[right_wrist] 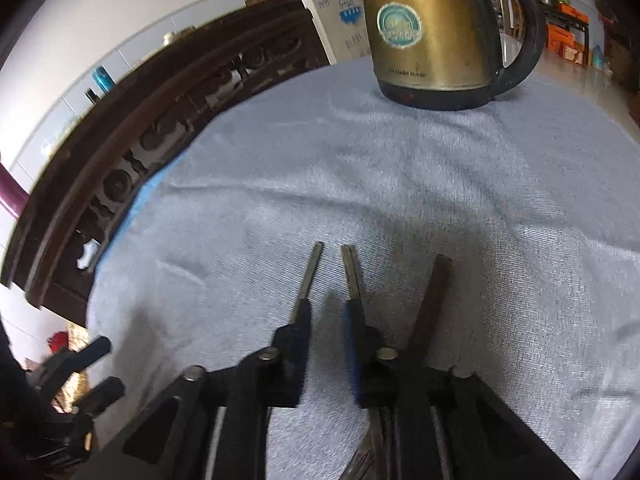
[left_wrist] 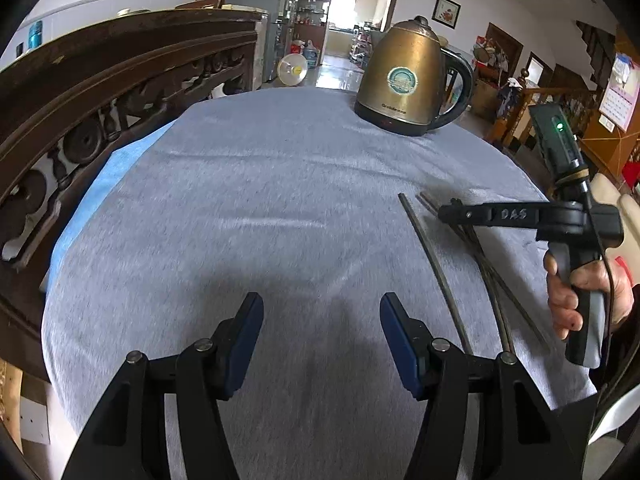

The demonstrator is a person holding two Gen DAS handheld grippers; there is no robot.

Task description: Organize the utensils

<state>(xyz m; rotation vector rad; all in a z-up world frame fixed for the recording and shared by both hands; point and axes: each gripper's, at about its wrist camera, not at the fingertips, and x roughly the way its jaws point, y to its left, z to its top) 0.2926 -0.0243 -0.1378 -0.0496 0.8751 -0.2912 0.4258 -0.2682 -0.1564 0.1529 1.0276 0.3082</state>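
Observation:
Several dark chopsticks point(left_wrist: 440, 272) lie on the grey cloth at the right of the left wrist view. In the right wrist view their ends point(right_wrist: 314, 268) stick out ahead of the fingers. My right gripper point(right_wrist: 326, 320) hovers just above them, jaws a narrow gap apart, nothing clearly held; it also shows in the left wrist view point(left_wrist: 452, 212). My left gripper point(left_wrist: 322, 320) is open and empty over bare cloth, left of the chopsticks.
A brass electric kettle point(left_wrist: 408, 80) stands at the table's far side, also in the right wrist view point(right_wrist: 436, 28). A dark carved wooden chair back point(left_wrist: 100, 92) curves along the table's left edge. The grey cloth point(left_wrist: 260, 200) covers the table.

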